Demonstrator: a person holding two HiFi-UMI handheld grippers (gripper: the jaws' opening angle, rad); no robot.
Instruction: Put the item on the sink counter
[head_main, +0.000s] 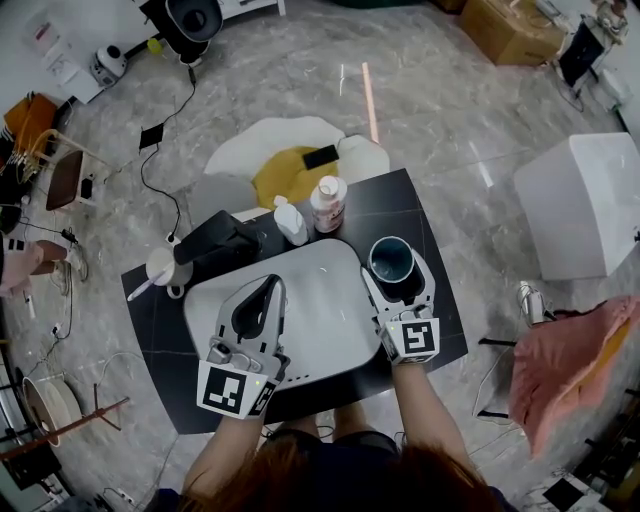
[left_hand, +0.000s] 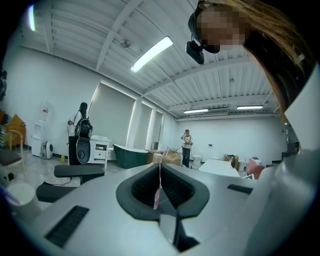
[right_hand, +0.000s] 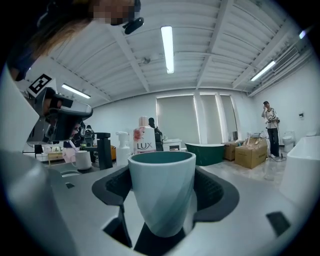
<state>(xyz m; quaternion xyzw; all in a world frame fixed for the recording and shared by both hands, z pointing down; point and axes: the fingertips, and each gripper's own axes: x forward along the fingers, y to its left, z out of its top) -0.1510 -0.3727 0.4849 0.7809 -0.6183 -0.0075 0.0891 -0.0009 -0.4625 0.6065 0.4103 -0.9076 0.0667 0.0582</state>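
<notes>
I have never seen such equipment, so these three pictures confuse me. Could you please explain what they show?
A person holds a two-jaw gripper in each hand. One picture comes from a camera on the person's head, looking down; the other two come from cameras riding on the grippers. Below lies a black sink counter with a white basin, a black faucet, a white mug, a pump bottle and a LUX bottle. The right gripper is closed on a teal cup. The left gripper has its jaws together.

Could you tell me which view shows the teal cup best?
The right gripper view: the teal cup sits central, upright between the right gripper's jaws. The head view shows only its rim from above; the left gripper view, nothing.
</notes>
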